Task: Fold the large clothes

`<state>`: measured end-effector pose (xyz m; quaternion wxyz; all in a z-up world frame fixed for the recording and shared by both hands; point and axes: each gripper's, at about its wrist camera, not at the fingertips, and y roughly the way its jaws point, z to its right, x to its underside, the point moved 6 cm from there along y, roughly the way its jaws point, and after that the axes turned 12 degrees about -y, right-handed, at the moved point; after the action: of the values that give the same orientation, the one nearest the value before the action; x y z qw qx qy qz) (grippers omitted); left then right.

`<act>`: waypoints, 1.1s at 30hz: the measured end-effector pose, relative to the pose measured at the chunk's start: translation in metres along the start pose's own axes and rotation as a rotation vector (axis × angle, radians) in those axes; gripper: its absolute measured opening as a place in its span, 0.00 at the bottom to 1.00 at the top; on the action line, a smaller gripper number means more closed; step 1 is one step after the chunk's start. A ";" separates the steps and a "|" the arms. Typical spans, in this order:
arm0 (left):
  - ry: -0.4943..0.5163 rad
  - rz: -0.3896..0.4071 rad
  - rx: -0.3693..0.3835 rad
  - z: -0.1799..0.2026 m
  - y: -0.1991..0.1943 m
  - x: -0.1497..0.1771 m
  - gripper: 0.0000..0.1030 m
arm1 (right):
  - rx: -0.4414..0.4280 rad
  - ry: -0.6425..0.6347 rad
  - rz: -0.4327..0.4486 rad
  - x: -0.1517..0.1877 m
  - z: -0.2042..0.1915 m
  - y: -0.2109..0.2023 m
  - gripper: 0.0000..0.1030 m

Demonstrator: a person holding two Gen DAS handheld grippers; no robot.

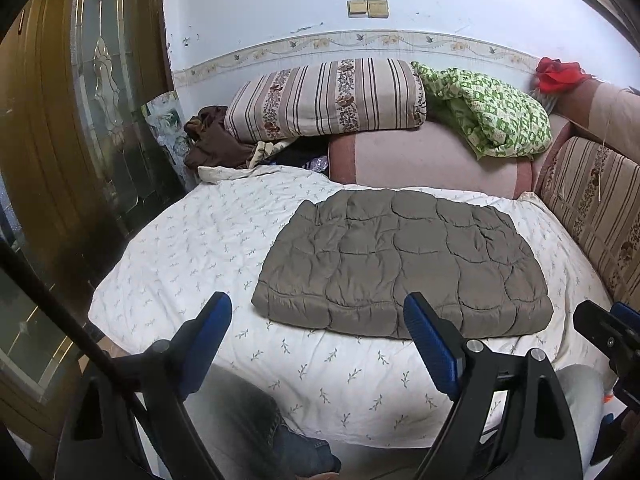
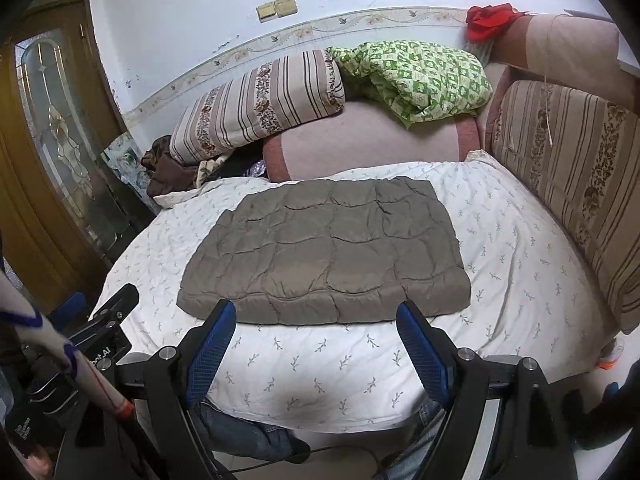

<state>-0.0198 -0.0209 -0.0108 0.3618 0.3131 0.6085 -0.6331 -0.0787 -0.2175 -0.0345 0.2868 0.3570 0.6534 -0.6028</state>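
The grey-brown quilted garment (image 1: 404, 264) lies folded into a flat rectangle on the white leaf-print bed cover (image 1: 172, 256), slightly toward the side of the striped backrest cushion (image 2: 568, 168). Its near edge runs roughly parallel to the near edge of the bed.

The left gripper (image 1: 318, 336) hovers above the near part of the cover with its jaws spread wide. Nothing sits between the blue pads (image 1: 210, 332); the right pad overlaps the garment's near edge in the left wrist view, but contact cannot be confirmed from this angle.

The right gripper (image 2: 316, 340) is likewise wide open and empty, pointing down toward the garment's near edge.

Behind the garment, a pink bolster (image 1: 432, 160) carries a striped floral pillow (image 1: 328, 96) and a crumpled green-patterned cloth (image 1: 492, 116). A brown garment (image 1: 212, 136) lies heaped beside the pillow. A red item (image 2: 490, 22) rests near the corner.
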 end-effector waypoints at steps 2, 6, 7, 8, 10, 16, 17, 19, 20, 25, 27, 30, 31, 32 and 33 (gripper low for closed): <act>0.000 -0.002 -0.003 0.000 0.001 0.001 0.84 | 0.012 -0.002 0.000 0.000 0.000 0.000 0.84; 0.005 -0.008 -0.001 0.001 0.001 0.002 0.84 | 0.001 -0.004 0.001 -0.001 -0.002 -0.001 0.84; 0.005 -0.009 -0.002 0.001 0.002 0.002 0.84 | 0.000 -0.003 0.001 -0.001 -0.002 0.000 0.84; 0.004 -0.009 -0.003 0.001 0.002 0.003 0.84 | 0.000 -0.002 0.001 -0.001 -0.003 0.000 0.84; 0.006 -0.008 -0.004 0.000 0.002 0.002 0.84 | -0.001 -0.005 0.002 -0.001 -0.003 0.000 0.84; -0.003 -0.013 -0.004 0.000 0.003 0.004 0.85 | 0.002 -0.005 -0.004 0.000 -0.007 0.001 0.85; -0.005 -0.014 -0.005 0.000 0.003 0.004 0.85 | 0.003 -0.005 -0.003 0.000 -0.007 0.001 0.85; -0.004 -0.018 -0.006 -0.001 0.003 0.005 0.85 | 0.002 -0.004 0.000 0.000 -0.007 0.001 0.85; -0.006 -0.018 -0.006 -0.001 0.003 0.006 0.85 | 0.001 -0.004 0.001 -0.001 -0.008 0.001 0.85; -0.009 -0.018 -0.006 0.000 0.005 0.005 0.85 | 0.002 -0.003 0.005 -0.001 -0.008 0.001 0.85; -0.005 -0.018 -0.008 0.001 0.005 0.006 0.85 | 0.007 -0.005 0.004 0.000 -0.008 0.002 0.85; -0.005 -0.021 -0.013 0.002 0.006 0.007 0.85 | 0.007 0.001 0.001 0.001 -0.009 0.003 0.85; -0.004 -0.025 -0.014 0.002 0.007 0.008 0.85 | 0.006 0.002 0.000 0.001 -0.009 0.003 0.85; -0.004 -0.028 -0.017 0.003 0.008 0.008 0.85 | 0.007 0.003 -0.002 0.002 -0.009 0.003 0.85; -0.007 -0.028 -0.019 0.002 0.009 0.009 0.85 | 0.005 0.002 -0.004 0.002 -0.010 0.004 0.85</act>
<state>-0.0167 -0.0240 -0.0229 0.3578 0.2988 0.6176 -0.6335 -0.0761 -0.2073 -0.0373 0.2841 0.3570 0.6530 -0.6045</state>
